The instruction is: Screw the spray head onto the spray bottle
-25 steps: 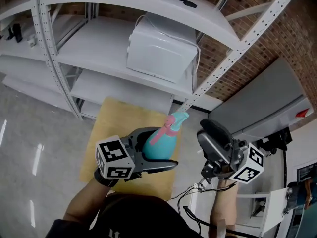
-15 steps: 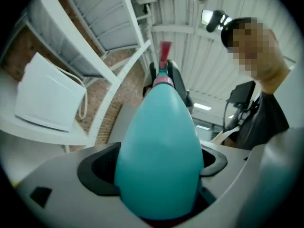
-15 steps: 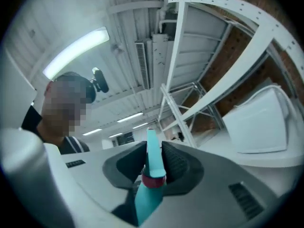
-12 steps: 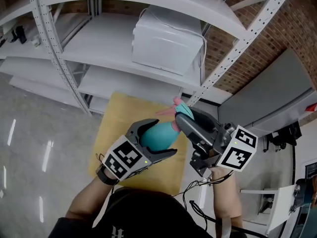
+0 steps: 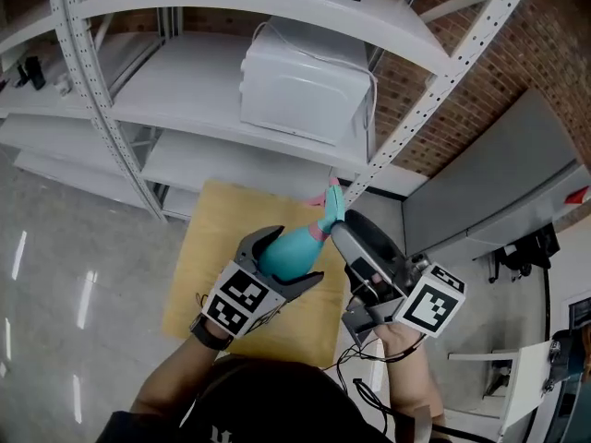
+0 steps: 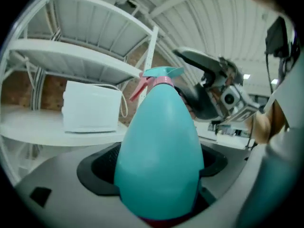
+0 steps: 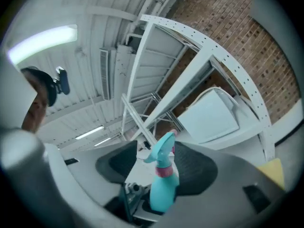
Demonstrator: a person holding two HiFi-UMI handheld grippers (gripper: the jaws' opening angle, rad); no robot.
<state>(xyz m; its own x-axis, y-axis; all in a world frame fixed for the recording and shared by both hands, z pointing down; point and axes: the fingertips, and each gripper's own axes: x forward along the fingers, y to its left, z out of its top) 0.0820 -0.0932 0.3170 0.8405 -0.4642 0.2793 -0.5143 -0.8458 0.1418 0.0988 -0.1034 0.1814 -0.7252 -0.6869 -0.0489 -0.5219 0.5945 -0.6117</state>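
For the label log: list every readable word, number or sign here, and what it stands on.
No text is readable.
On the teal egg-shaped plastic spray bottle: no print shows.
On the two black-and-white marker cubes: square patterns, no letters.
Small red tag on the grey unit: too small to read.

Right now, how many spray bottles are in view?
1. The teal spray bottle is clamped in the left gripper, spray head on top. None shows on the white shelves, though parts of them lie outside the pictures.

Left gripper (image 5: pixel 294 255) clamped, right gripper (image 5: pixel 343 233) just parting
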